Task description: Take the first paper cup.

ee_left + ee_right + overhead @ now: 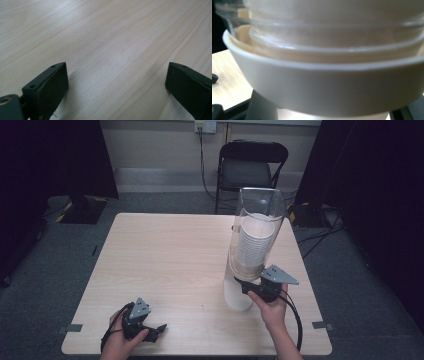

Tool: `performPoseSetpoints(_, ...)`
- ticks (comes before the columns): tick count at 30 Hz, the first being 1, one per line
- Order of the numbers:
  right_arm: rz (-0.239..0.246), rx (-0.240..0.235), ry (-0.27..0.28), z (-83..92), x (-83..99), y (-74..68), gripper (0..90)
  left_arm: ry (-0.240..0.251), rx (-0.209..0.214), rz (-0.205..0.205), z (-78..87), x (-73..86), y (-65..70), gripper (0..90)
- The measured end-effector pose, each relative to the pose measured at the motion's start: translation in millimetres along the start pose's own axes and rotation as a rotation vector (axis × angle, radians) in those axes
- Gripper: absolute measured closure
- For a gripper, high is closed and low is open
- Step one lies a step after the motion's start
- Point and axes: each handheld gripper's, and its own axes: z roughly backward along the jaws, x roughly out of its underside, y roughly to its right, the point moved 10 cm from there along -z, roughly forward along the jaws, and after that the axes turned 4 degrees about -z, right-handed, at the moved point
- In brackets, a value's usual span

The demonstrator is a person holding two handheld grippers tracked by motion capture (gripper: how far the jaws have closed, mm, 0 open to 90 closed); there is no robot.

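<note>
The right gripper (243, 284) pinches the bottom cup (238, 294) under the clear tube (256, 231) — next, pull down gently (middle right). The left gripper (159, 327) rests, spread wide.

Black chair (252, 167) beyond wooden table (165, 255)

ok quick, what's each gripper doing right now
left gripper: open, holding nothing, low over the table.
right gripper: shut on the white cup under the clear dispenser.
</note>
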Motion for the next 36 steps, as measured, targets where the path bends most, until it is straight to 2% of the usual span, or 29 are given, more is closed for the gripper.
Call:
performPoseSetpoints(6,0.029,0.015,-0.017,0.1,1.2,0.8,35.2,0.0,0.0,0.0,0.0,0.0,0.0,4.3)
performPoseSetpoints(12,0.021,0.01,-0.002,-0.6,1.8,0.3,35.4,-0.001,0.0,0.0,0.0,0.0,0.0,4.3)
performPoseSetpoints(36,0.019,0.006,-0.003,-1.1,4.0,0.9,35.8,-0.002,0.0,-0.003,0.1,0.2,-0.3,4.2)
